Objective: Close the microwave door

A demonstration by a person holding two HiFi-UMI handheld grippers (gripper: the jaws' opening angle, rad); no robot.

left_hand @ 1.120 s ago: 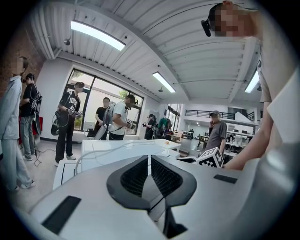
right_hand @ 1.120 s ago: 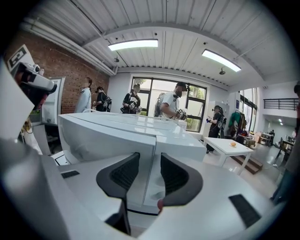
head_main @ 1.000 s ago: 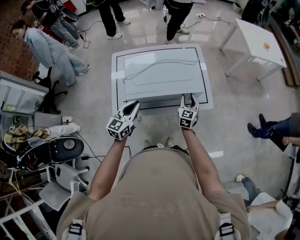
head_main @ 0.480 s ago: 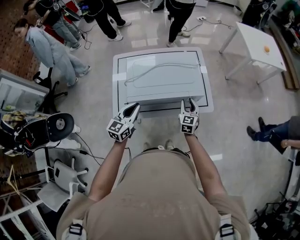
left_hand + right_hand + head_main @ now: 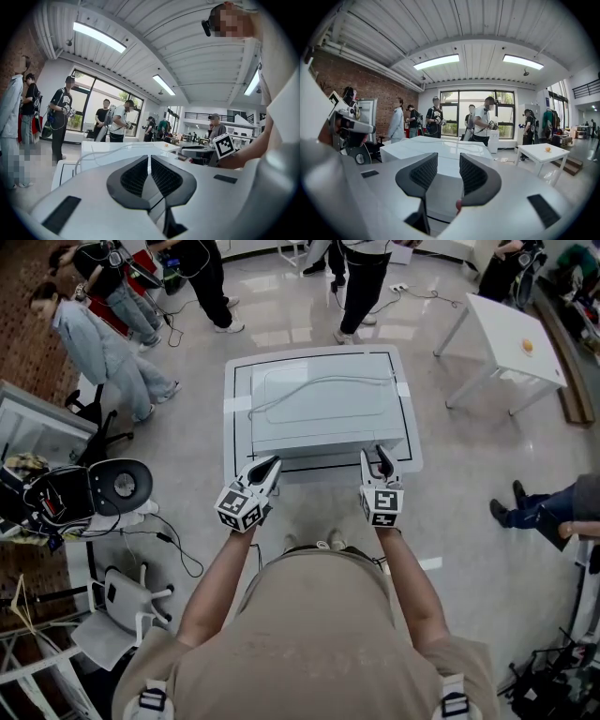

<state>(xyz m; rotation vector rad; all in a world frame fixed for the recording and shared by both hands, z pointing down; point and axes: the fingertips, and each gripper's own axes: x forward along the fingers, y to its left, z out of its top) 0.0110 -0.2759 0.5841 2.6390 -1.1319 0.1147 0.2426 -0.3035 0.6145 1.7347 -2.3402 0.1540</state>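
A white surface (image 5: 506,322) carrying a small orange ball (image 5: 527,346) stands at two o'clock; bystanders (image 5: 105,341) at ten.

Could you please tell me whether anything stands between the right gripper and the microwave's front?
Nothing visible does. The right gripper, jaws apart and empty, hangs just short of the microwave's front edge, with only open air between them in its own view. The door itself cannot be made out from above.
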